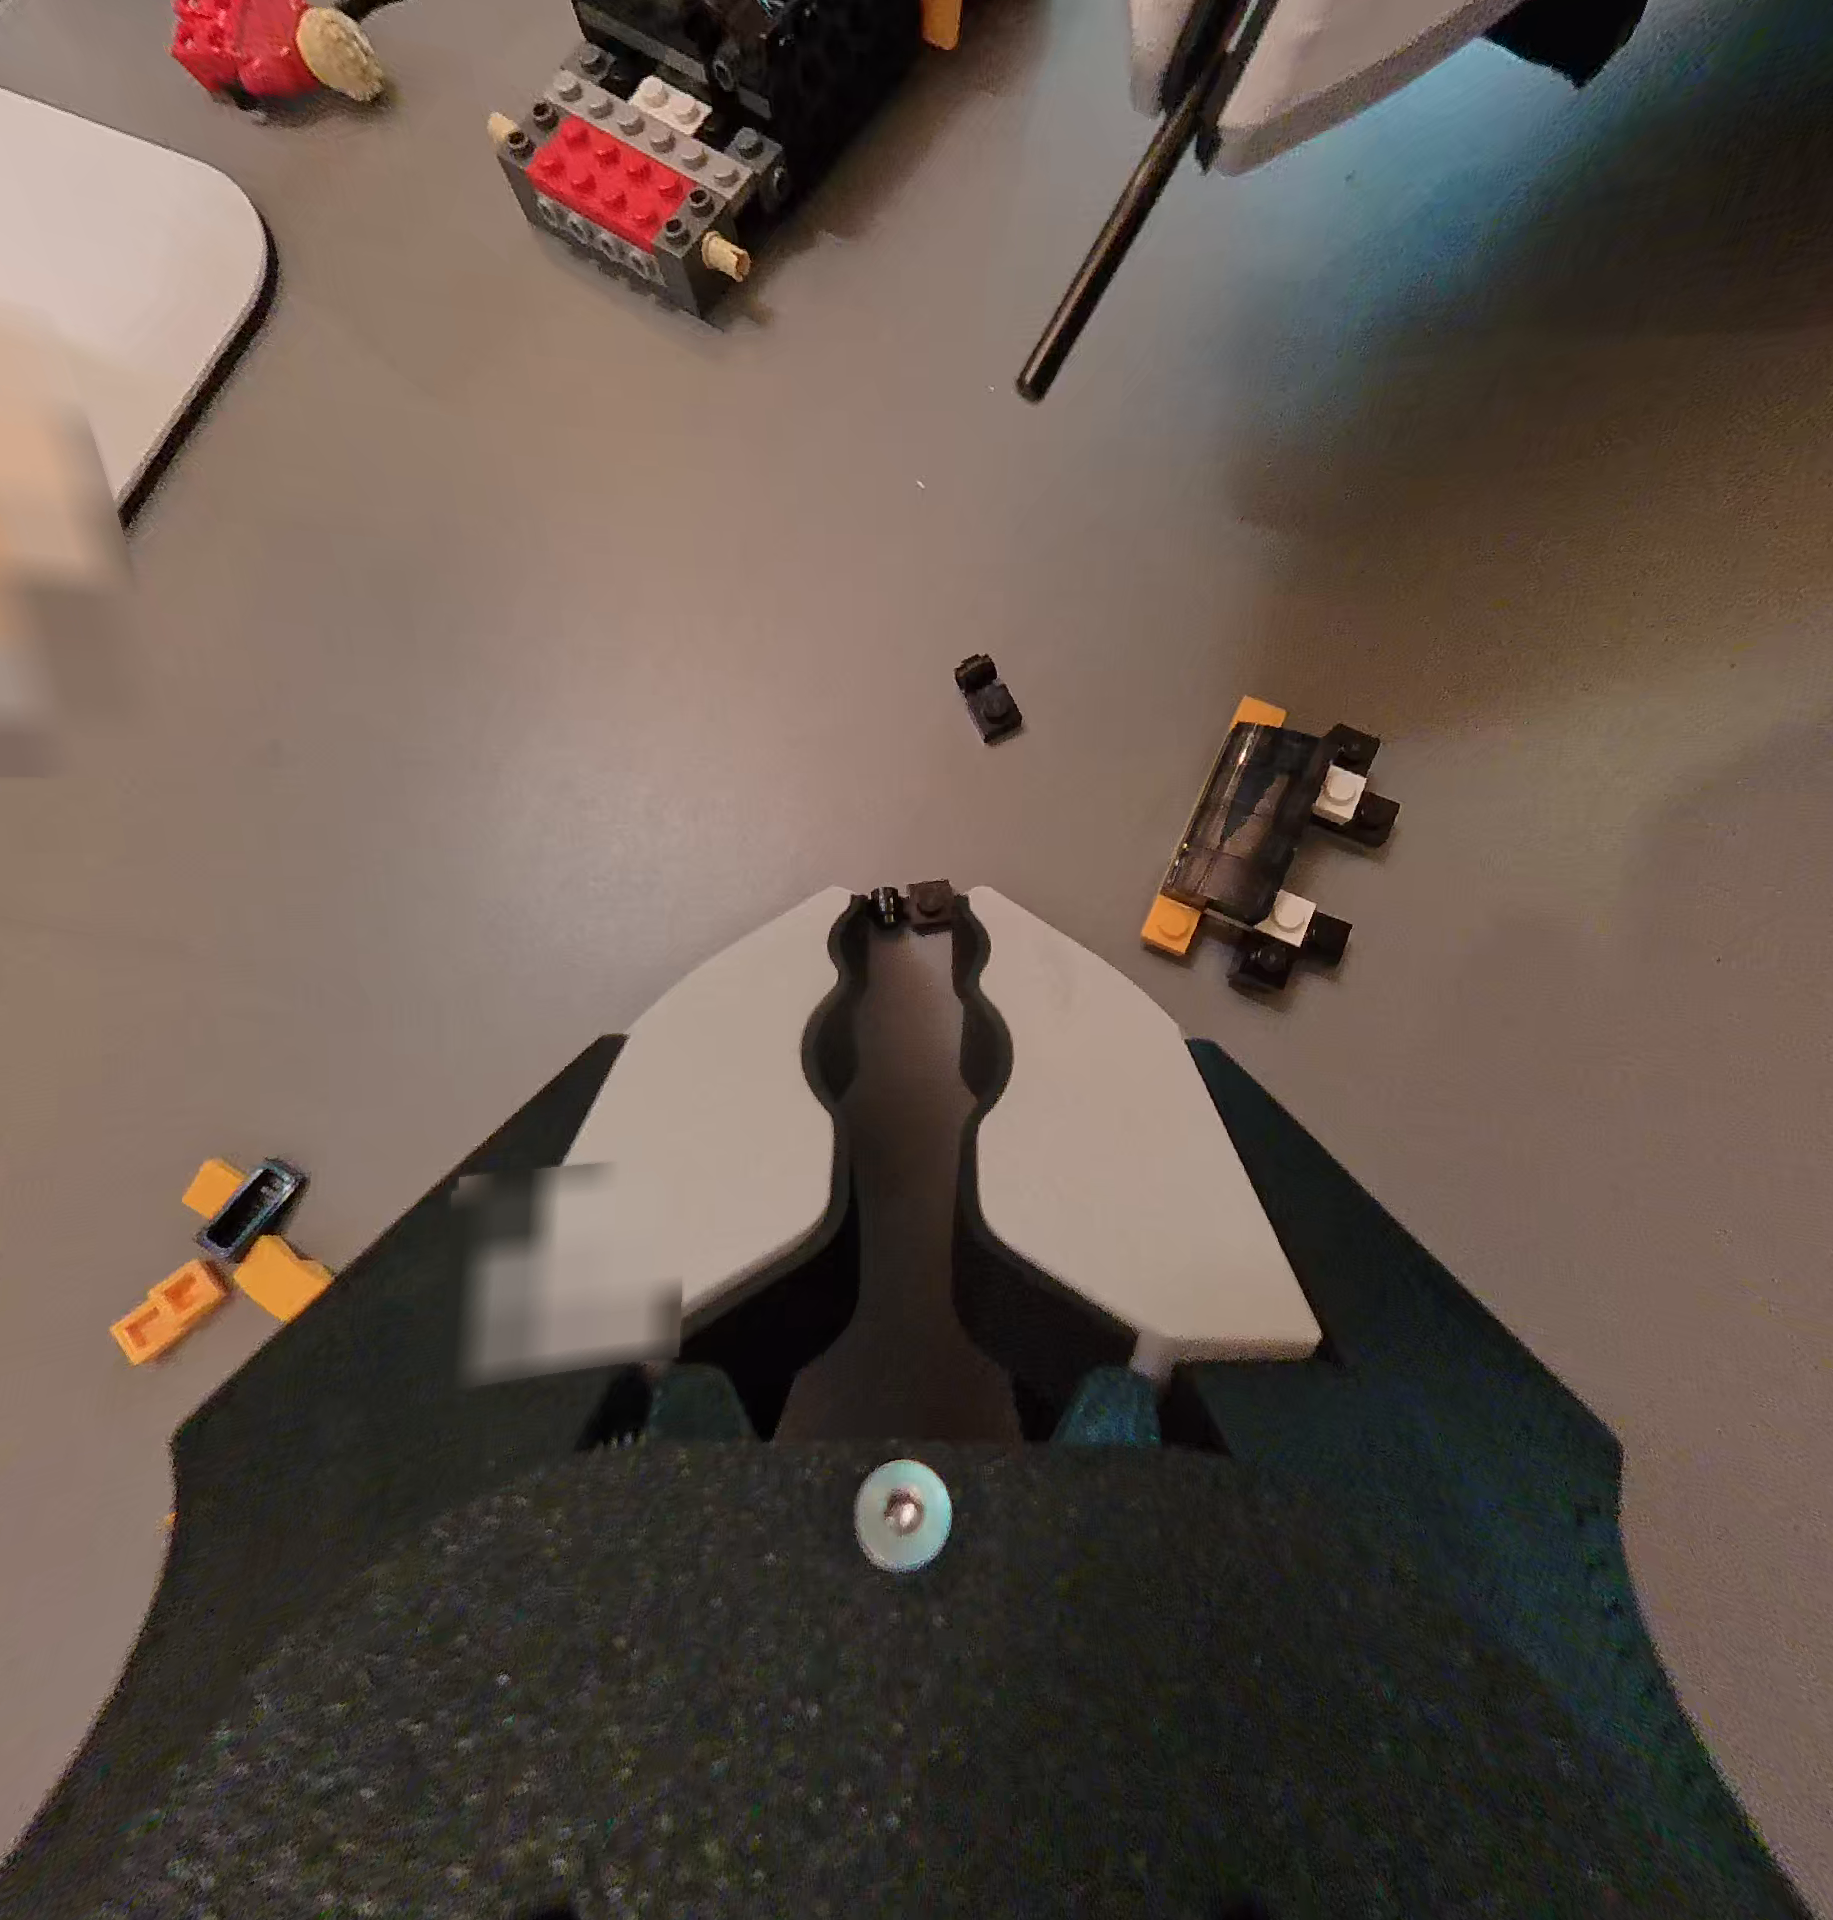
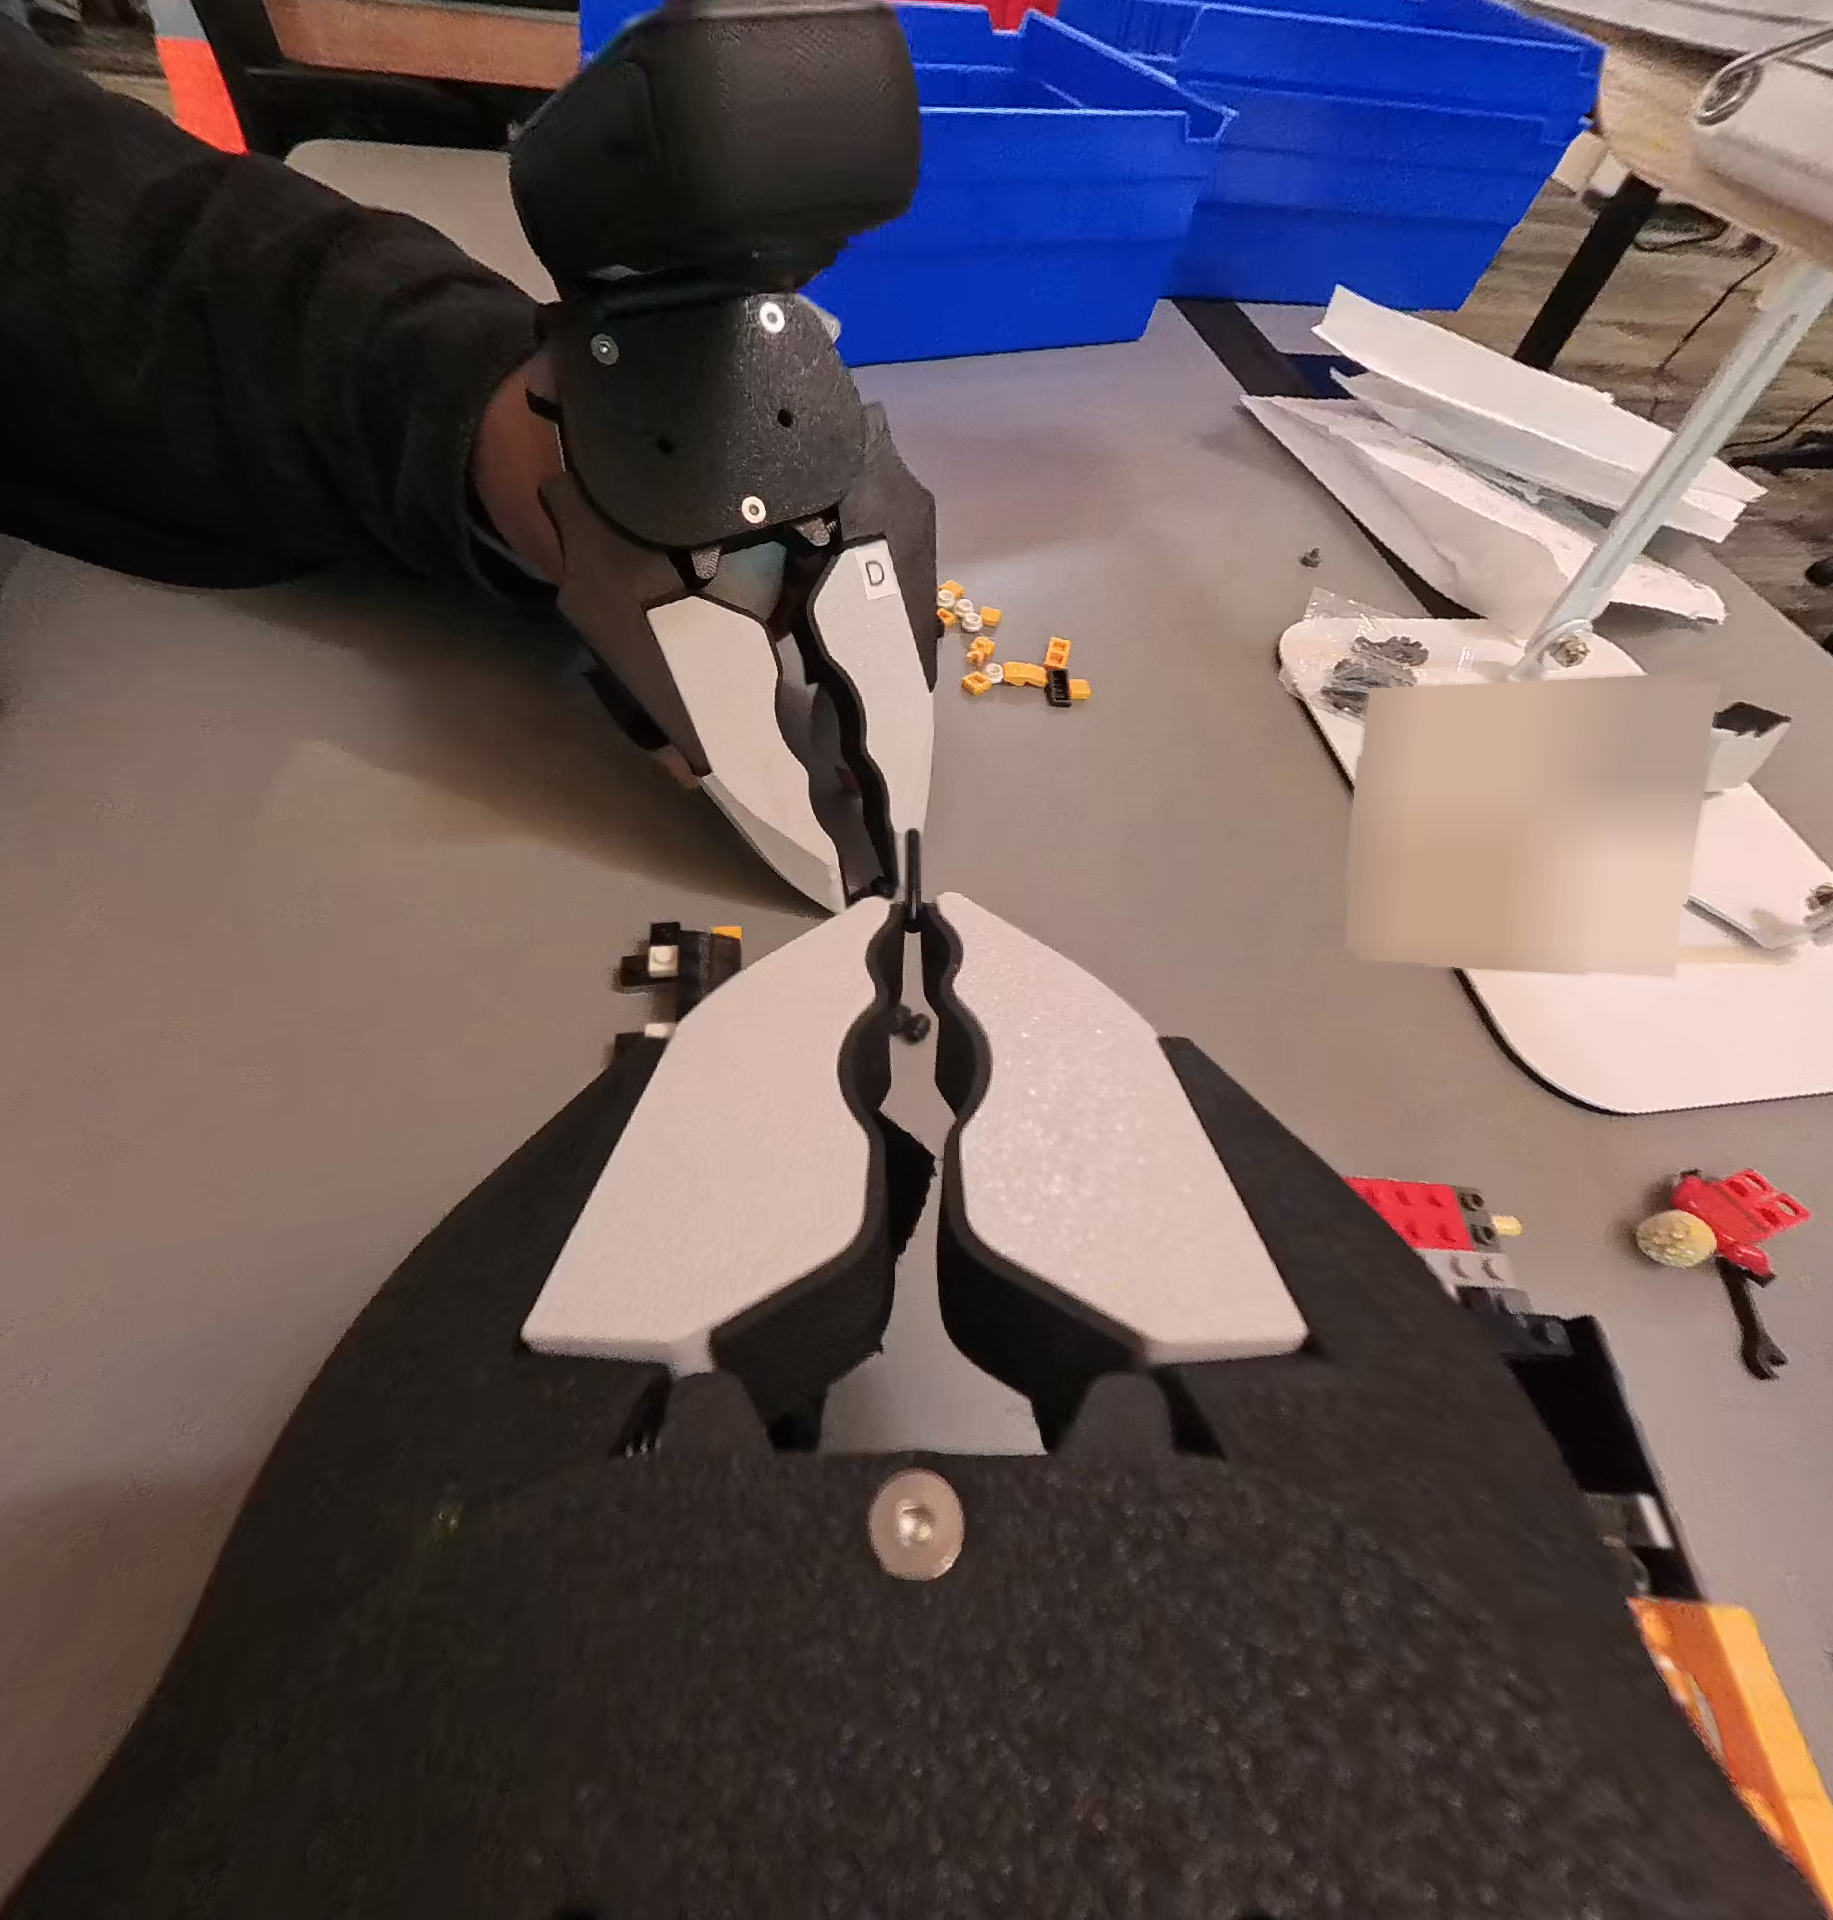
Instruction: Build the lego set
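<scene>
left hand-held gripper (image 1: pixel 917 906) is pinching a tiny black piece (image 1: pixel 931 902) at its fingertips, low over mid-counter (image 1: pixel 579 623). right hand-held gripper (image 2: pixel 910 914) is clamping a thin black rod (image 2: pixel 910 883). both look light, stiff and slippery; best gripped squarely across flat sides.

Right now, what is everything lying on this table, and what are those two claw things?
Grey table: one, under everything.
Red, grey and black brick model: one, far side in the left wrist view.
Small black clip brick: one, loose, mid-table.
Dark windscreen assembly with orange and white bricks: one, right of it.
Loose orange bricks: a few, near left.
Blue plastic bins: several, table's back.
White paper sheets: a pile, back right.
Left gripper: shut on a tiny black brick.
Right gripper: shut on a thin black rod.
</scene>
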Tool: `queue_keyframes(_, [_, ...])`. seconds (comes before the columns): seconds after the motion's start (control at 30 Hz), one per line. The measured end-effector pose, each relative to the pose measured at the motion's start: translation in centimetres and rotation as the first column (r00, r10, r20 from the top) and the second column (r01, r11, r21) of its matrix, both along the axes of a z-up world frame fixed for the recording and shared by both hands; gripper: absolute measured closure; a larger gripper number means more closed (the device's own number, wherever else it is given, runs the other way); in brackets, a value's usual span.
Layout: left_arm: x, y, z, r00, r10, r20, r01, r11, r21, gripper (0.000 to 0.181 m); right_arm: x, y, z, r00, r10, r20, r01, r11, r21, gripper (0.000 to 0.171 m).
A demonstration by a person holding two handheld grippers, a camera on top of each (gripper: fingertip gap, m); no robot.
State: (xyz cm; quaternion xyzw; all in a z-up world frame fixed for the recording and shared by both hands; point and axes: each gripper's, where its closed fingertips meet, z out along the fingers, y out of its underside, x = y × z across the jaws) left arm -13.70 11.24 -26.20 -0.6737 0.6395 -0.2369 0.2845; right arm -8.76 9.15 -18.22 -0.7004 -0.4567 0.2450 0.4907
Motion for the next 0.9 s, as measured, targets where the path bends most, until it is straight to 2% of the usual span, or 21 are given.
queue_keyframes(0.13, [0.7, -1.4, 2.3, 0.976, -0.145, 0.160, 0.125, 0.983, 0.131, 0.167, -0.8, -0.7, -0.3, 0.999, 0.040, 0.002, -0.040, 0.999, -0.011, 0.168])
queue_keyframes(0.2, [1.1, -2.8, 5.4, 0.921, -0.239, 0.307, 0.179, 0.961, 0.211, 0.167, -1.2, -1.1, 0.1, 0.998, 0.061, -0.024, -0.061, 0.998, -0.010, 0.168])
queue_keyframes(0.3, [0.9, -4.1, 8.4, 0.850, -0.314, 0.423, 0.205, 0.937, 0.284, 0.167, -1.9, -2.0, 1.3, 0.992, 0.106, -0.062, -0.107, 0.994, -0.003, 0.168])
queue_keyframes(0.63, [0.8, -4.5, 8.3, 0.851, -0.343, 0.398, 0.219, 0.920, 0.324, 0.167, -2.5, -2.7, 1.3, 0.988, 0.143, -0.058, -0.144, 0.989, -0.014, 0.168])
queue_keyframes(0.9, [0.6, -5.4, 7.6, 0.849, -0.402, 0.342, 0.279, 0.892, 0.356, 0.167, -2.6, -3.5, 0.6, 0.980, 0.194, -0.051, -0.198, 0.977, -0.081, 0.168])
